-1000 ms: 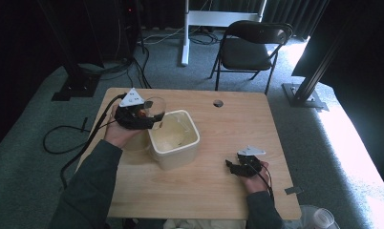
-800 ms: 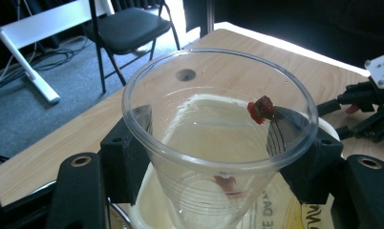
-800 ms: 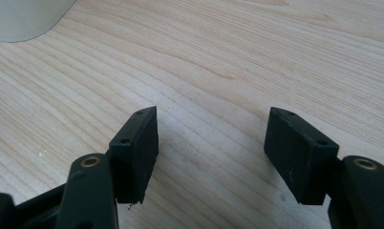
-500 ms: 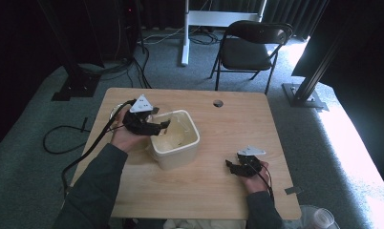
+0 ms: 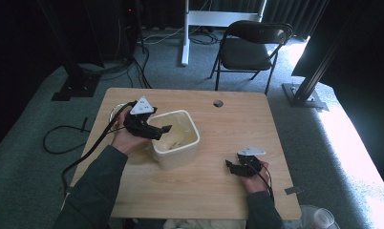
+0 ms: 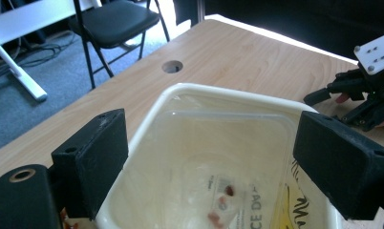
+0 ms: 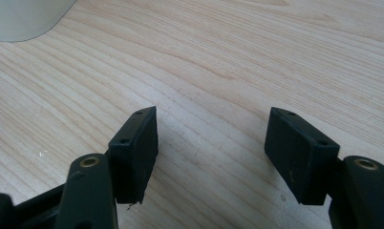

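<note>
Wooden table (image 5: 218, 191): left gripper (image 5: 157, 130) is hovering over cream bin (image 5: 196, 143), jaws just opening, nothing between them, likely dropping trash in; right gripper (image 5: 231, 165) is idling, jaws apart.

Sunlight from right, glare on floor (image 5: 352, 143); bkgd dark, pics soft.

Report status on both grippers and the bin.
Left gripper over cream bin, jaws just opened, nothing between them. Right gripper open, low over bare table. Wrappers in bin; nothing blocking.
</note>
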